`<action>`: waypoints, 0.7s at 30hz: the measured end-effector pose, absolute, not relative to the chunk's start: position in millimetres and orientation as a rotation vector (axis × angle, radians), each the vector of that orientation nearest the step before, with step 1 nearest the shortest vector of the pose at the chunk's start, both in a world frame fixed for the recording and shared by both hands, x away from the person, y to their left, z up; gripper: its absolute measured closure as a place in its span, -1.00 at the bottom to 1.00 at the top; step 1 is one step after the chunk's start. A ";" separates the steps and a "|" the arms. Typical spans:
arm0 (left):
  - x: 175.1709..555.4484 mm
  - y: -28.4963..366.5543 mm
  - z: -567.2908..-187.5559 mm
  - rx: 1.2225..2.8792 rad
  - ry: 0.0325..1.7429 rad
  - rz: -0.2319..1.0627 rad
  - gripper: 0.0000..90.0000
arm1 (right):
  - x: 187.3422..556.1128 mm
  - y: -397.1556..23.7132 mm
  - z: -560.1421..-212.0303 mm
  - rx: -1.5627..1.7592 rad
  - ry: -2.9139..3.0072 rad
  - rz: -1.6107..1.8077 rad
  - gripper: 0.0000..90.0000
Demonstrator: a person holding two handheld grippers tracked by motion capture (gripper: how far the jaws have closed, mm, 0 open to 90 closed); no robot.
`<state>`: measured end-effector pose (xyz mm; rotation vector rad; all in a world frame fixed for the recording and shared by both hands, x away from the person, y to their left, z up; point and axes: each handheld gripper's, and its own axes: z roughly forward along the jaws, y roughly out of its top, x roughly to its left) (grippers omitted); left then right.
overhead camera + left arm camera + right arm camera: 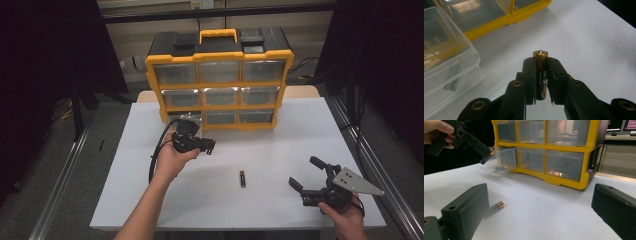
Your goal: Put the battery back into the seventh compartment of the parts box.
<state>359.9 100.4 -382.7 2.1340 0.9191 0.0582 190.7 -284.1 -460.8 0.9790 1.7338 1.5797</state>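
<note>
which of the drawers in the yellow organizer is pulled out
The bottom-left drawer, next to the left gripper holding a battery. It juts forward with a battery lying inside; the other drawers sit flush in the yellow organizer.

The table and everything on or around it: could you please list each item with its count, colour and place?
table: one, white, under everything.
organiser cabinet: one, yellow and black with clear drawers, at the table's far edge.
pulled-out drawer: one, clear, bottom left of the cabinet, a battery inside.
held battery: one, black and gold, clamped between the left gripper's jaws.
loose battery: one, black and gold, lying mid-table.
left gripper: black, by the pulled-out drawer.
right gripper: black, jaws open, near right.
</note>
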 end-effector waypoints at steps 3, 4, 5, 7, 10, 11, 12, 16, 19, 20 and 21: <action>362.2 103.0 -379.0 2.136 0.916 0.058 0.72 | 190.7 -284.2 -460.7 0.976 1.731 1.578 -0.98; 362.3 103.1 -378.0 2.128 0.925 0.069 0.72 | 190.8 -284.3 -460.7 0.976 1.730 1.579 -0.98; 363.1 103.9 -376.7 2.131 0.923 0.071 0.72 | 190.7 -284.2 -460.8 0.978 1.733 1.579 -0.98; 364.4 105.0 -373.9 2.137 0.921 0.076 0.72 | 190.7 -284.1 -460.8 0.978 1.733 1.580 -0.98; 365.8 105.8 -369.9 2.142 0.922 0.084 0.72 | 191.0 -284.0 -460.9 0.976 1.735 1.581 -0.98; 366.1 105.0 -368.8 2.127 0.931 0.090 0.72 | 190.9 -283.9 -460.9 0.976 1.736 1.581 -0.98; 366.7 105.7 -367.7 2.131 0.927 0.090 0.72 | 191.0 -283.8 -460.9 0.975 1.735 1.584 -0.98; 369.4 107.8 -362.2 2.140 0.927 0.100 0.72 | 190.6 -283.9 -460.8 0.980 1.734 1.580 -0.98; 370.4 108.2 -359.7 2.120 0.944 0.101 0.72 | 190.7 -283.9 -460.8 0.978 1.735 1.581 -0.98; 371.8 109.9 -358.5 2.140 0.928 0.115 0.72 | 190.9 -283.8 -460.9 0.975 1.734 1.584 -0.98; 371.6 108.9 -358.4 2.118 0.944 0.111 0.72 | 190.7 -283.8 -461.0 0.978 1.735 1.582 -0.98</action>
